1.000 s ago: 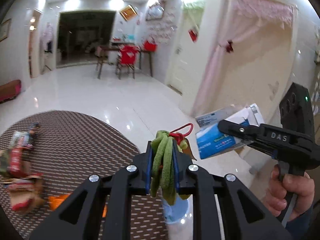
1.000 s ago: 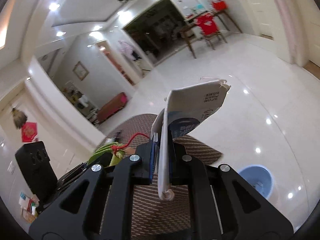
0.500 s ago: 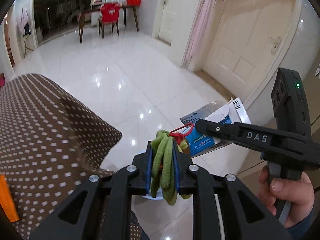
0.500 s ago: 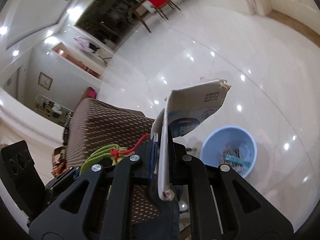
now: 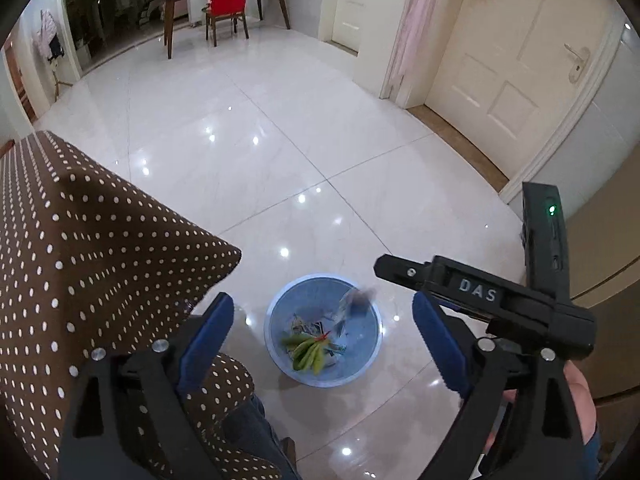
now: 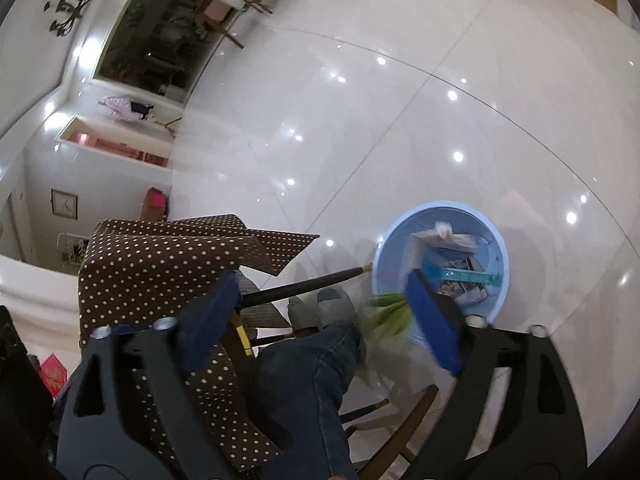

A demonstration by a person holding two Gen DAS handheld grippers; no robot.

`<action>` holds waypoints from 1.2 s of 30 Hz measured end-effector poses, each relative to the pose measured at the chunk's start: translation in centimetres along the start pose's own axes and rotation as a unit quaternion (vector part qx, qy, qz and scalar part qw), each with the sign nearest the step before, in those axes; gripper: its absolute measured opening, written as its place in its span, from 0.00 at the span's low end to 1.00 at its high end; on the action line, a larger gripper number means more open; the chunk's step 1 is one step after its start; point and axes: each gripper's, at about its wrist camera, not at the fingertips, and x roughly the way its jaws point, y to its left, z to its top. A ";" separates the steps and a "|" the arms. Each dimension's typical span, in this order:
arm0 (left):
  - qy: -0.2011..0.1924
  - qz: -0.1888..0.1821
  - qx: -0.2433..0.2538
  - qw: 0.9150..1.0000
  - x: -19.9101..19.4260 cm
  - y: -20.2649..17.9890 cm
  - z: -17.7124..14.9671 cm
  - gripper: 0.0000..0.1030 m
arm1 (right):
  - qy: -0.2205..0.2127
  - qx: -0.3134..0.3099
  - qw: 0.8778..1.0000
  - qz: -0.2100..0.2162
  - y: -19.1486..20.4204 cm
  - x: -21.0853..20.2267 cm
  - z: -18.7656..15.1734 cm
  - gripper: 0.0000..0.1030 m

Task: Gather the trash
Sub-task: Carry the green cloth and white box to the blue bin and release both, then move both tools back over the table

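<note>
A light blue round trash bin (image 5: 362,372) stands on the white floor, also seen in the right wrist view (image 6: 502,256). My left gripper (image 5: 323,334) is open and empty above it. The green bundle with red string (image 5: 307,354) lies in the bin; in the right wrist view it is a green blur (image 6: 388,312) at the bin's near rim. The blue and white paper package is a blur (image 5: 352,306) inside the bin's far side, and shows in the right wrist view (image 6: 444,238). My right gripper (image 6: 326,318) is open and empty; its body (image 5: 480,294) hangs right of the bin.
A brown dotted tablecloth (image 5: 100,264) hangs over the table at left, also in the right wrist view (image 6: 168,256). My leg in jeans (image 6: 312,380) and a shoe (image 6: 320,308) are beside the bin. A dark chair leg (image 6: 304,284) reaches toward the bin. A cream door (image 5: 516,80) is at right.
Both grippers tilted down over the bin and opened. The green bundle and the paper package dropped from the jaws into the bin.
</note>
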 end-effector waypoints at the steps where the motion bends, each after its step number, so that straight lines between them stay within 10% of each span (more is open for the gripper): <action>1: -0.003 0.002 0.002 1.000 0.0 -0.2 -0.2 0.87 | -0.003 0.001 1.000 -0.002 -0.2 -0.2 -0.2 0.93; 36: -0.219 -0.012 0.010 0.976 -20.4 4.7 -4.5 0.94 | -0.140 -0.150 0.978 0.030 18.0 -13.3 -3.1 0.94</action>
